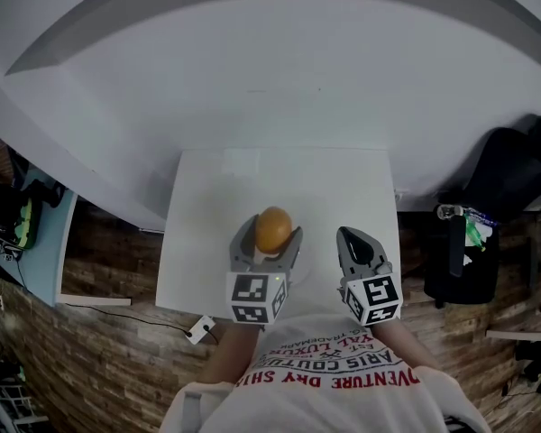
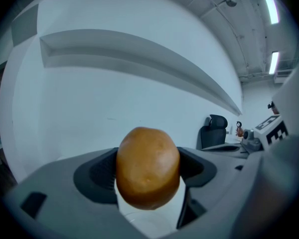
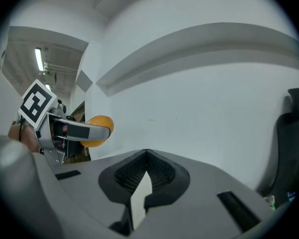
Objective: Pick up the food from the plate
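Now, step in hand: the grasp is made; by my reading, only the lift away from the plate is left.
Food [image 1: 273,229]: a round, smooth, orange-brown piece, over the near middle of the surface [image 1: 207,206].
Left tongs [image 1: 272,234]: clamped on the food, one dark pad against each flank. The food bulges above and below the pads.
Right tongs [image 1: 349,236]: jaws pressed together with nothing between them, over the near right part of the surface.
Plate [image 2: 139,219]: hard to make out, white on white. A faint curved rim under the food in the left gripper view is probably it.
Height: the head view does not settle whether the food has cleared the surface. The left gripper view shows white below it, which suggests a gap.
Beyond the surface: a white wall behind its far edge, a dark chair [image 1: 514,174] past its right edge, and a wood-pattern floor [image 1: 99,350] along its near and left edges.
Next move: a straight rise from the surface with the squeeze kept even, since the hold is on two curved sides only.
Risk: the round, smooth skin could roll or slide out between the pads if the left tongs tilt or ease.
Right tongs' part: none needed, as I judge it. They can hold off at the surface's right side.
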`<state>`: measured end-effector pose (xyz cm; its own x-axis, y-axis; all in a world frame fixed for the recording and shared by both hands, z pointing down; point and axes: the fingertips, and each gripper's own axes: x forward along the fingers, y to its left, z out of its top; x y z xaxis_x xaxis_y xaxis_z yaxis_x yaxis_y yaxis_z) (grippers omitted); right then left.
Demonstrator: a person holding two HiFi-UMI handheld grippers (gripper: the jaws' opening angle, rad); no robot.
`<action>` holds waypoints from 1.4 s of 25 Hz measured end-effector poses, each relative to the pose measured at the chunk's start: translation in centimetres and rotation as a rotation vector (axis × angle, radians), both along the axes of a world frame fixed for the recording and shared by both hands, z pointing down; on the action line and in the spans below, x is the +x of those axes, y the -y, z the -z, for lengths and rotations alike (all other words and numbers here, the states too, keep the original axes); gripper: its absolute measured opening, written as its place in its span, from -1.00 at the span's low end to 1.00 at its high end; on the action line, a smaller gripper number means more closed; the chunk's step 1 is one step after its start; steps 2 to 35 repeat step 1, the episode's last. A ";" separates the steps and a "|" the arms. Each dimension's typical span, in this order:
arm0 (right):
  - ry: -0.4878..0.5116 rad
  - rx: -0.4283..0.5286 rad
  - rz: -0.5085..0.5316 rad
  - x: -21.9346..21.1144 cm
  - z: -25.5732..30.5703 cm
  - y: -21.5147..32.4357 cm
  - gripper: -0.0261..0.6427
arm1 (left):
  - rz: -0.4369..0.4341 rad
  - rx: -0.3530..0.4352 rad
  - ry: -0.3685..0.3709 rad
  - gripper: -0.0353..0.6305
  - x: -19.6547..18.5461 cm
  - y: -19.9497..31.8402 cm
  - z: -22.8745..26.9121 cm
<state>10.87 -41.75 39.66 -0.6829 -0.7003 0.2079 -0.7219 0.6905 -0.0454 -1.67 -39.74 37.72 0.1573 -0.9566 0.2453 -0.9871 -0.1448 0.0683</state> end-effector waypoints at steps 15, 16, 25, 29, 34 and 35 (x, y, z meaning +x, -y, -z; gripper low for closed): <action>0.000 -0.001 0.001 0.0 0.0 0.1 -0.89 | -0.001 0.000 0.000 0.19 0.0 0.1 0.0; 0.000 -0.001 0.001 0.0 0.0 0.1 -0.89 | -0.001 0.000 0.000 0.19 0.0 0.1 0.0; 0.000 -0.001 0.001 0.0 0.0 0.1 -0.89 | -0.001 0.000 0.000 0.19 0.0 0.1 0.0; 0.000 -0.001 0.001 0.0 0.0 0.1 -0.89 | -0.001 0.000 0.000 0.19 0.0 0.1 0.0; 0.000 -0.001 0.001 0.0 0.0 0.1 -0.89 | -0.001 0.000 0.000 0.19 0.0 0.1 0.0; 0.000 -0.001 0.001 0.0 0.0 0.1 -0.89 | -0.001 0.000 0.000 0.19 0.0 0.1 0.0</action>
